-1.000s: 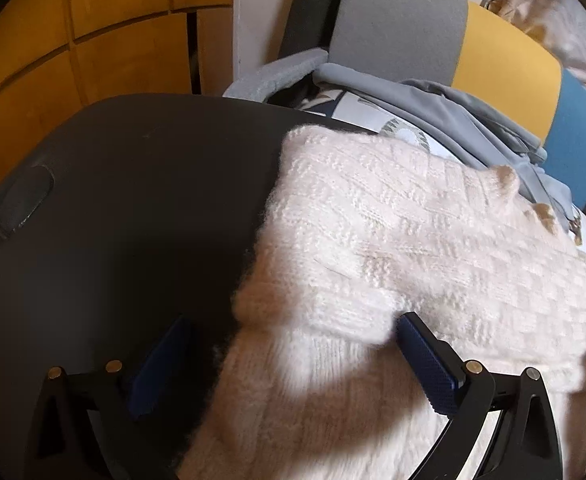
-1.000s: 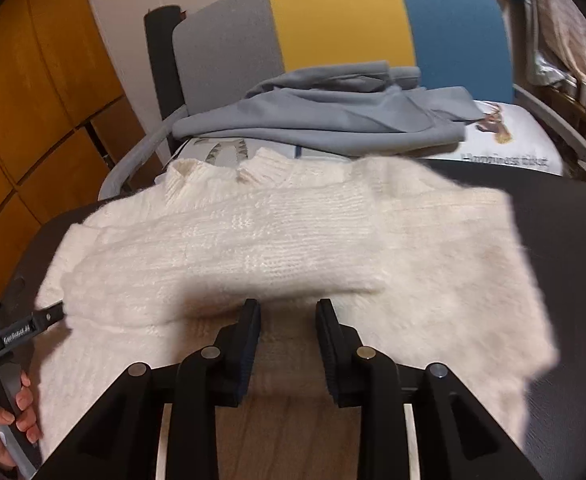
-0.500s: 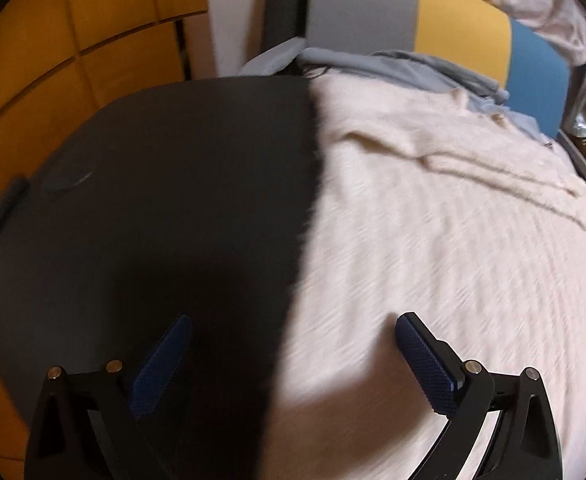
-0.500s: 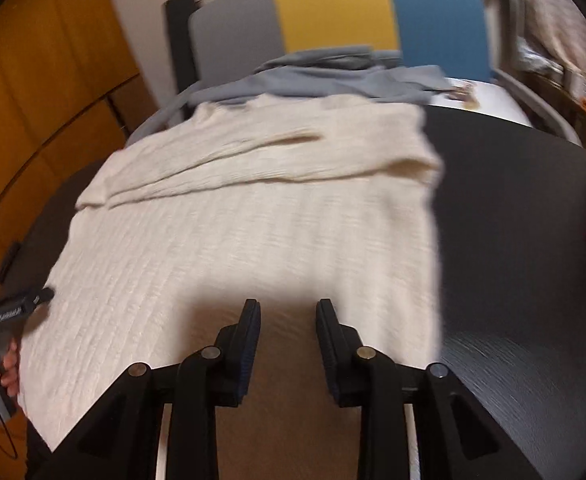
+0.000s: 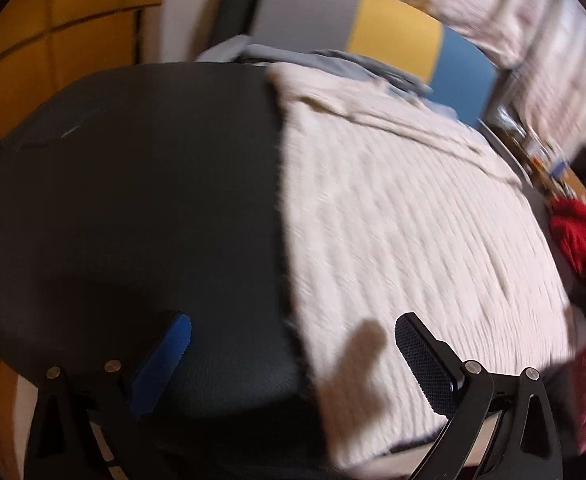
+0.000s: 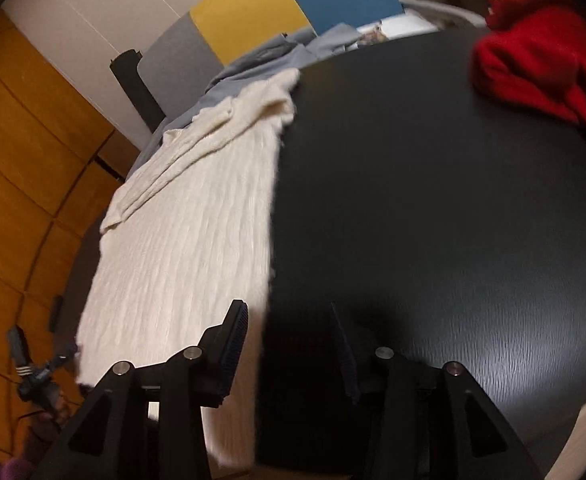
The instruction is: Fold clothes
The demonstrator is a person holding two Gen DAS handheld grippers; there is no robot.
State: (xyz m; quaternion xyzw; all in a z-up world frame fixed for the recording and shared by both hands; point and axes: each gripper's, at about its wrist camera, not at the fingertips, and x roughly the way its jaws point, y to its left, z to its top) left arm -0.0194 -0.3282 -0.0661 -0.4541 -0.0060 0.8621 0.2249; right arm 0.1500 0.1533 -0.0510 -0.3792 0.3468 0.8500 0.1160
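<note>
A cream knit sweater [image 5: 413, 220] lies flat on the round black table [image 5: 133, 200], its folded sleeves near the far edge. My left gripper [image 5: 293, 344] is open and empty, above the sweater's left edge near the hem. In the right wrist view the sweater [image 6: 197, 240] lies on the left half of the table [image 6: 433, 220]. My right gripper [image 6: 289, 332] is open and empty over the sweater's right edge near the hem. The left gripper also shows in the right wrist view [image 6: 45, 368] at the lower left.
A red garment [image 6: 541, 52] lies at the table's far right; it also shows in the left wrist view [image 5: 581, 236]. A grey, yellow and blue chair [image 5: 373, 36] behind the table holds grey clothes [image 6: 253, 68]. Orange wall panels [image 6: 21, 140] stand at the left.
My right gripper has opened and let go of the sweater, then swung right over the bare table. The sweater now lies flat. The left gripper has drawn back toward the hem.
</note>
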